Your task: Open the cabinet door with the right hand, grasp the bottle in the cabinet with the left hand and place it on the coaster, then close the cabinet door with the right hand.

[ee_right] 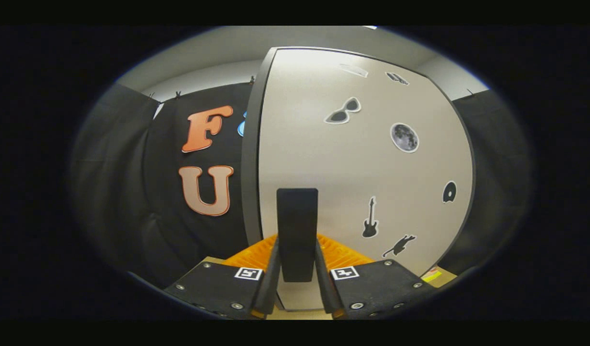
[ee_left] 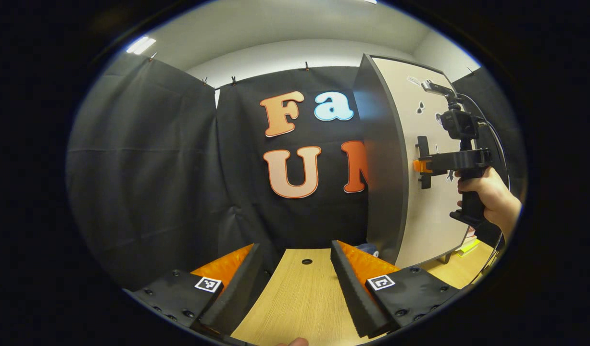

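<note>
So far only step one is underway: right gripper (ee_right: 297,259) clamped on the door handle (ee_right: 297,230), cabinet door (ee_right: 352,173) shut or nearly so. Left gripper (ee_left: 295,283) gapes, empty; bottle, coaster steps remain.

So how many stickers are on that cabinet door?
7: two faint ones up top, sunglasses, a moon, a disc by the right edge, a guitar, an animal lowest. The handle and jaws may hide more.

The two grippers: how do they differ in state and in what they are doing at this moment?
The right gripper is shut on the cabinet door's handle; the left gripper is open and holds nothing. The right one touches the cabinet door; the left one hovers over the wooden table.
</note>
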Action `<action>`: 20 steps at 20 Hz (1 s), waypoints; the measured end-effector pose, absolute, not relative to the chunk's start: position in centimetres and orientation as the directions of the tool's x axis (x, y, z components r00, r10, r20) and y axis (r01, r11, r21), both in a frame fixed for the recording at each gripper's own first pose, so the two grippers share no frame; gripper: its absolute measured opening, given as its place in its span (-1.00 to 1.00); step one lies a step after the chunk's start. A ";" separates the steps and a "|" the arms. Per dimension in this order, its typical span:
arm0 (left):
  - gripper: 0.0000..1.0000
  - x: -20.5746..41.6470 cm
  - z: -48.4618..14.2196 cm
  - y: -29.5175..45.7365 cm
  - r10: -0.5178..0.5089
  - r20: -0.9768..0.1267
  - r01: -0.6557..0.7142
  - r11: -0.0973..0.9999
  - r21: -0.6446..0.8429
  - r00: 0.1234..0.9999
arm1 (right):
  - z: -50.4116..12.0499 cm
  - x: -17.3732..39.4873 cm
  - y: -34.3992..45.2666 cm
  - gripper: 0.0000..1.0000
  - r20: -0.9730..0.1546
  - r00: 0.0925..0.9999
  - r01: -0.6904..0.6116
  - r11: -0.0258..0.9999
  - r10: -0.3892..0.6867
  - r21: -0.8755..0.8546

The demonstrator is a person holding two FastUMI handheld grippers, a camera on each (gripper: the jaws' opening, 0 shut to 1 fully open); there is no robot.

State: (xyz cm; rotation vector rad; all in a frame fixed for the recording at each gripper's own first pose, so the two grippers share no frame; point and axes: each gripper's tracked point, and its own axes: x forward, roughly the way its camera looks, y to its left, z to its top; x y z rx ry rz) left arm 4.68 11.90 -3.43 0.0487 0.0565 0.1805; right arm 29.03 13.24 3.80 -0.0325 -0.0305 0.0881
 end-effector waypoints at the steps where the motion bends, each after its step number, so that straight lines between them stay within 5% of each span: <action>1: 0.89 4.6 -3.5 11.9 0.178 -0.056 -0.175 0.983 0.054 0.982 | 3.8 28.9 13.2 -0.28 0.031 0.995 -0.092 0.995 0.092 -0.028; 10: 0.89 4.4 -2.8 10.8 0.167 -0.045 -0.164 0.984 0.065 0.985 | 3.8 26.7 12.8 -0.61 0.000 0.994 -0.107 0.994 0.107 0.002; 20: 0.89 2.3 -2.8 7.2 0.127 -0.047 -0.123 0.990 0.072 0.991 | 3.3 17.5 7.8 -0.60 0.005 0.993 -0.114 0.993 0.114 0.016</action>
